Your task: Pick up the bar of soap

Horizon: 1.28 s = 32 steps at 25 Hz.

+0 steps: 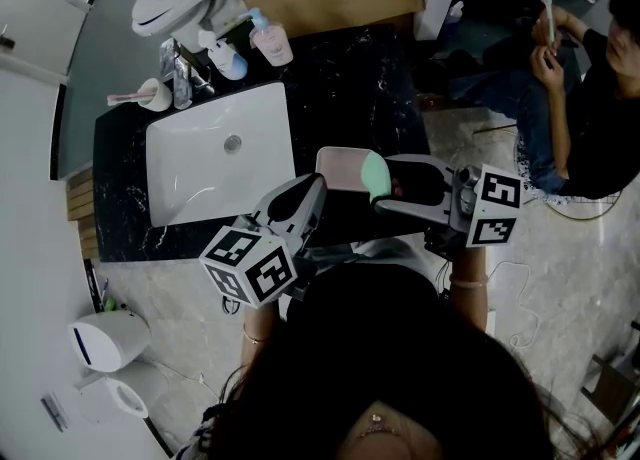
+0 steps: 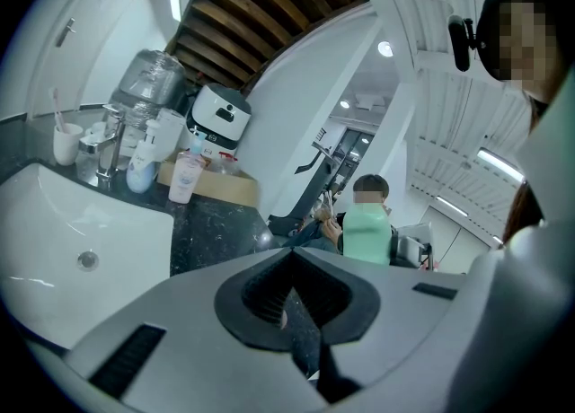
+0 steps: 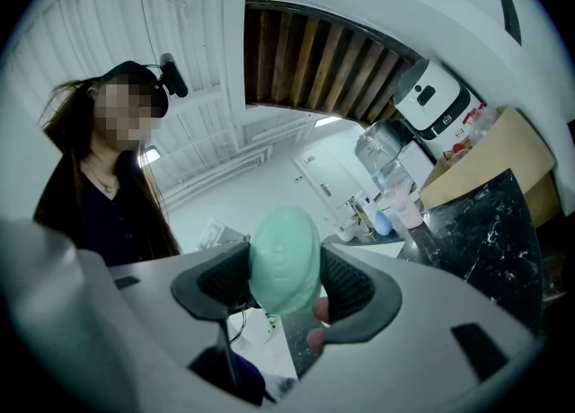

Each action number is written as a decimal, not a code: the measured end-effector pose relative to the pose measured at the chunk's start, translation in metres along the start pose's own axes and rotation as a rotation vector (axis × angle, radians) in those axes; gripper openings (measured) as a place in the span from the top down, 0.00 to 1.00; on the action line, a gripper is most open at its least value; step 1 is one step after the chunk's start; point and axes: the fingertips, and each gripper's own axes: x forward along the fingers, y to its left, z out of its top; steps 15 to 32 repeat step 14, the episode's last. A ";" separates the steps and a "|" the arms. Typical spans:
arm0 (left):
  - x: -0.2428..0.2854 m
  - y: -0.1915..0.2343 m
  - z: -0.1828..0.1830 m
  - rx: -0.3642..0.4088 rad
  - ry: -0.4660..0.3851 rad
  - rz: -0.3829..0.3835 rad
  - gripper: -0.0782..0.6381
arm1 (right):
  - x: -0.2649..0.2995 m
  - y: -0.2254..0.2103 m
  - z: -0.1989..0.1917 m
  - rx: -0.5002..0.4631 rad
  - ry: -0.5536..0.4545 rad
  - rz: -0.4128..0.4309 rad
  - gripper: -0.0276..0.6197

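The left gripper [image 1: 305,198] and the right gripper [image 1: 385,188] have the same build: a smooth, pale grey moulded shell with rounded edges, and at its rear a white cube [image 1: 250,266] printed with black square markers. The jaws are lined with dark ribbed pads [image 3: 346,285] set in a charcoal collar. Narrow black slots [image 2: 126,357] are let into the grey shell. The person has long dark hair [image 1: 400,348] and wears a dark top [image 3: 108,223], a fine necklace [image 3: 101,180] and a thin bracelet [image 1: 466,284] on each wrist. A small black camera [image 3: 172,74] sits on the head
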 end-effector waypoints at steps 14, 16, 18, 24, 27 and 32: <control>0.004 0.003 0.006 0.011 0.002 0.020 0.88 | 0.002 -0.008 0.003 0.009 -0.004 0.013 0.58; 0.004 0.003 0.006 0.011 0.002 0.020 0.88 | 0.002 -0.008 0.003 0.009 -0.004 0.013 0.58; 0.004 0.003 0.006 0.011 0.002 0.020 0.88 | 0.002 -0.008 0.003 0.009 -0.004 0.013 0.58; 0.004 0.003 0.006 0.011 0.002 0.020 0.88 | 0.002 -0.008 0.003 0.009 -0.004 0.013 0.58; 0.004 0.003 0.006 0.011 0.002 0.020 0.88 | 0.002 -0.008 0.003 0.009 -0.004 0.013 0.58; 0.004 0.003 0.006 0.011 0.002 0.020 0.88 | 0.002 -0.008 0.003 0.009 -0.004 0.013 0.58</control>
